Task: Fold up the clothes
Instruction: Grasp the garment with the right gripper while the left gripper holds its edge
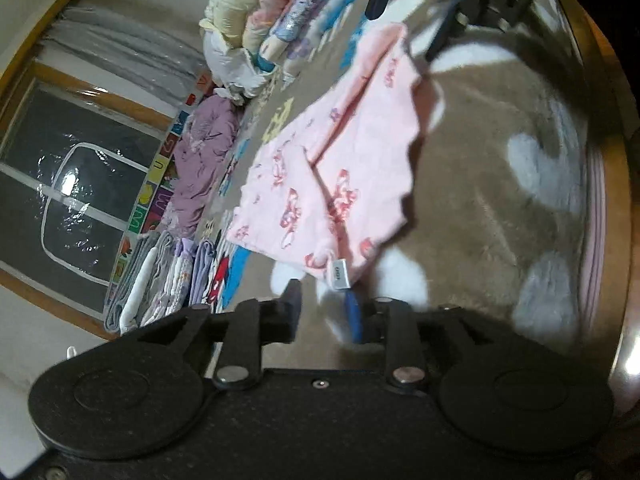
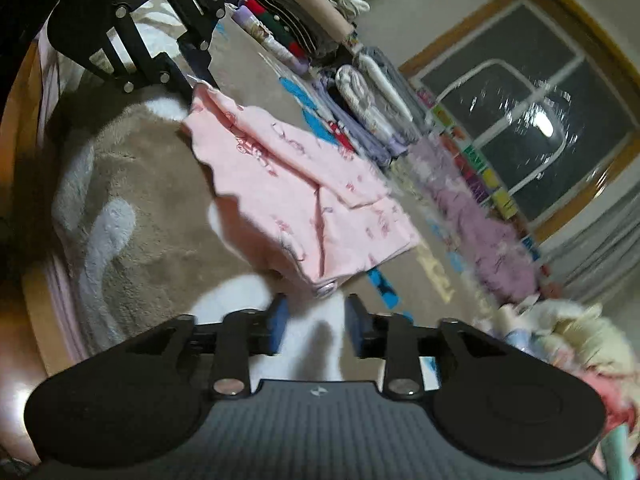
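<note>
A pink garment with a red bow print (image 1: 320, 168) lies partly folded on a brown plush blanket (image 1: 480, 200). My left gripper (image 1: 324, 304) is open, its fingers just short of the garment's near corner and white label (image 1: 339, 274). In the right wrist view the same pink garment (image 2: 300, 196) lies ahead. My right gripper (image 2: 314, 320) is open, just short of its near corner. The left gripper (image 2: 192, 84) shows at the garment's far corner. The right gripper (image 1: 400, 16) shows at the far corner in the left wrist view.
A purple crumpled garment (image 1: 204, 152) lies left of the pink one. A row of folded clothes (image 1: 160, 280) stands near the wall. A heap of unfolded clothes (image 1: 260, 20) lies at the back. A dark glass door (image 1: 60, 184) and a wooden bed edge (image 1: 616, 160) border the area.
</note>
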Available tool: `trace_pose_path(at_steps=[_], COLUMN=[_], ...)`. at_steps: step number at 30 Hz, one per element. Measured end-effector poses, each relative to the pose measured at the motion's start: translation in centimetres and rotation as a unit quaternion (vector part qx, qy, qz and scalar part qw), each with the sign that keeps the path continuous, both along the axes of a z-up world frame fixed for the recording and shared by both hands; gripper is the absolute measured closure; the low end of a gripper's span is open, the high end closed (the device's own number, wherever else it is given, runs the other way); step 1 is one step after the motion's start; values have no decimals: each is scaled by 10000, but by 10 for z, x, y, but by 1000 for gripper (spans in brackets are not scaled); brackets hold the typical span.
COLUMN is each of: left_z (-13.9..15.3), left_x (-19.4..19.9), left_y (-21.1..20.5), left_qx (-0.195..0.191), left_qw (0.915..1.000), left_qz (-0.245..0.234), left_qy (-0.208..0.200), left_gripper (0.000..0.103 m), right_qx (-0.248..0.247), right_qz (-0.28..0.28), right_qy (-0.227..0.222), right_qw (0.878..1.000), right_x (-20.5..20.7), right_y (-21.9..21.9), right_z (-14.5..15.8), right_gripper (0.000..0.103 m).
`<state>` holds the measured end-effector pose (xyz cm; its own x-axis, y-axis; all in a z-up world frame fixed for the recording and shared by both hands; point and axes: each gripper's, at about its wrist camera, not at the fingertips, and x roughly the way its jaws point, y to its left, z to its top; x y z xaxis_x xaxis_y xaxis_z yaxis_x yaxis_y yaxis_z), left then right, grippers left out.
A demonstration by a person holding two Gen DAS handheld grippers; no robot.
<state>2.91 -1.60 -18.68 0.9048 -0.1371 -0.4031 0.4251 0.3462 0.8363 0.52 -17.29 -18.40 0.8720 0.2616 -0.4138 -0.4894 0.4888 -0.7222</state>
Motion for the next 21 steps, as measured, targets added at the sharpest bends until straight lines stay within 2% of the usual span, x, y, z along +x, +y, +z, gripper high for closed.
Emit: trace_pose_path(at_steps=[3, 8, 9, 11, 12, 14, 16, 19, 21], left_z=[-4, -7, -7, -1, 5, 17, 29, 39, 43], left_x=[2, 8, 10, 12, 14, 19, 27, 38, 46], left_y=[1, 2, 2, 5, 6, 9, 14, 20, 22], left_qx=[9, -97, -142, -408, -617, -1035, -1480, -1754, -1785], left_qw=[10000, 9997, 9996, 9990, 9979, 9940, 9874, 9818, 9803], left_qz=[-45, -157, -177, -176, -163, -137, -91, -115, -153], left_qy=[-72, -170, -176, -13, 95, 309, 544, 723, 827], left_gripper=[72, 73, 75, 94, 94, 95, 95, 95, 96], right_qx=[-169, -354, -389, -344, -193, 148, 561, 1068, 1153], right_qz=[48, 467, 589, 826, 917, 1040, 1018, 1015, 1029], right_qy=[-293, -473, -474, -388, -252, -40, 67, 236, 301], right_qw=[9994, 9972, 9964, 9952, 9953, 9945, 9932, 9888, 9875], right_x=[-1, 5, 7, 13, 16, 22, 27, 33, 39], right_y=[-1, 0, 0, -3, -7, -15, -24, -36, -40], right_z=[-3, -4, -4, -3, 1, 9, 21, 35, 39], right_gripper=[44, 45, 48, 53, 67, 74, 85, 91, 91])
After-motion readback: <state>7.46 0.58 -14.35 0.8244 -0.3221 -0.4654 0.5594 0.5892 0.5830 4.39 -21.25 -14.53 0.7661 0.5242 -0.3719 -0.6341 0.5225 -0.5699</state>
